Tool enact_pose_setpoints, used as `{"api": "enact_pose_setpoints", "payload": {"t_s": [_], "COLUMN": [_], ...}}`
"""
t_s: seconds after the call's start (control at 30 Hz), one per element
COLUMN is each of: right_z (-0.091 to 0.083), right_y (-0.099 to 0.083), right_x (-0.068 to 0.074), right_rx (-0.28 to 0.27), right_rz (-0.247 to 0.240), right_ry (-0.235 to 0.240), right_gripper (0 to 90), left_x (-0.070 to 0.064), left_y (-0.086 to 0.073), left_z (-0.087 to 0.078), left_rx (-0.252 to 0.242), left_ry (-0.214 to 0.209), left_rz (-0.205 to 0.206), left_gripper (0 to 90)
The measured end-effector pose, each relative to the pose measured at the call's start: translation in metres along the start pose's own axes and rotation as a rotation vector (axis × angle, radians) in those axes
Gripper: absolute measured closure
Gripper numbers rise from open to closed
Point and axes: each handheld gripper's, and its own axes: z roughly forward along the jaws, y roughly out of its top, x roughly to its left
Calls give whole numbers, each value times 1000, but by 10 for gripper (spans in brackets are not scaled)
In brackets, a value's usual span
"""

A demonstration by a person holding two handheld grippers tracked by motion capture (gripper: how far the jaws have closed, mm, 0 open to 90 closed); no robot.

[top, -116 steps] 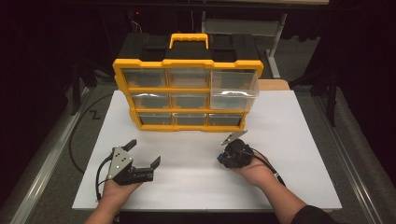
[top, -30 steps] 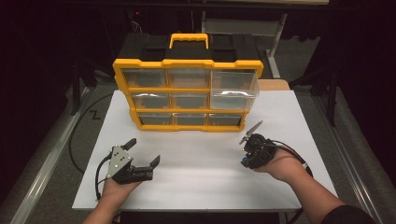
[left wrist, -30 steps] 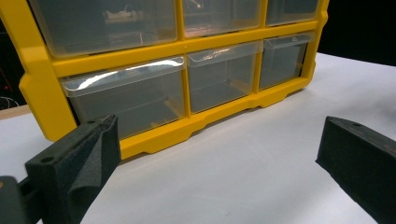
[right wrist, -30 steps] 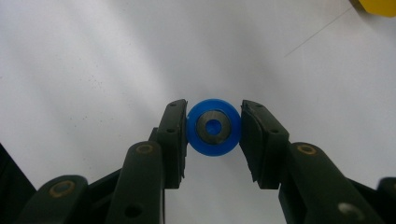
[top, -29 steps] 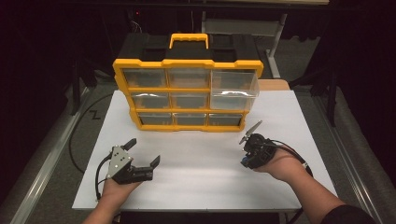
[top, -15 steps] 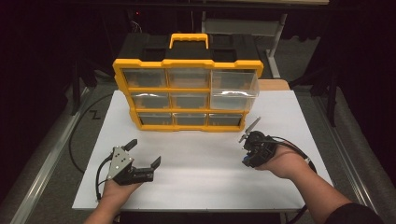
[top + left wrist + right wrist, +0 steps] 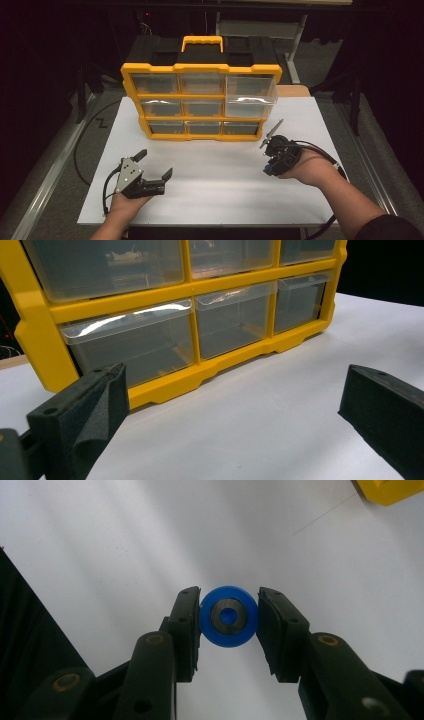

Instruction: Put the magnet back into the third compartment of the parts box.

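Observation:
A yellow drawer organizer (image 7: pixel 202 96) with clear drawers stands upright at the back of the white table top (image 7: pixel 215 170). My right gripper (image 7: pixel 229 609) is shut on a small blue wheel (image 7: pixel 240 630) with a metal hub, pinched between both pads above the white surface. In the high view the right gripper (image 7: pixel 268 145) hovers just off the organizer's lower right corner. My left gripper (image 7: pixel 155 164) rests open near the front left, nothing between its jaws. In the left gripper view the left gripper (image 7: pixel 232 415) faces the organizer's (image 7: pixel 165 390) bottom row of drawers.
The upper right drawer (image 7: pixel 250 90) sticks out from the frame. A black case (image 7: pixel 150 50) sits behind the organizer. Dark floor and a metal rail (image 7: pixel 45 185) border the table on the left. A yellow corner (image 7: pixel 390 490) shows in the right gripper view.
The right gripper has moved right and away from me, from the table's middle to beside the organizer's lower right corner. The left gripper has stayed put.

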Motion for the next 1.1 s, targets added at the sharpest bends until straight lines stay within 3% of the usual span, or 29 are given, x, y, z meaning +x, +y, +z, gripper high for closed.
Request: {"api": "enact_pose_setpoints", "payload": {"t_s": [0.13,0.83,1.1], "right_z": [-6,-28,-36], "right_y": [2,14,19], "right_x": [0,0,1], "right_rx": [2,40,53], "right_rz": [-3,-57,-60], "right_ry": [14,-19,-6], "right_gripper": [648,648,648], "left_x": [0,-1,-1], "left_y": [0,0,0], "left_z": [0,0,-2], "left_rx": [-1,-1,-8], "left_ry": [-1,-7,-5], "left_rz": [0,2,6], "left_gripper": [3,3,3]}}
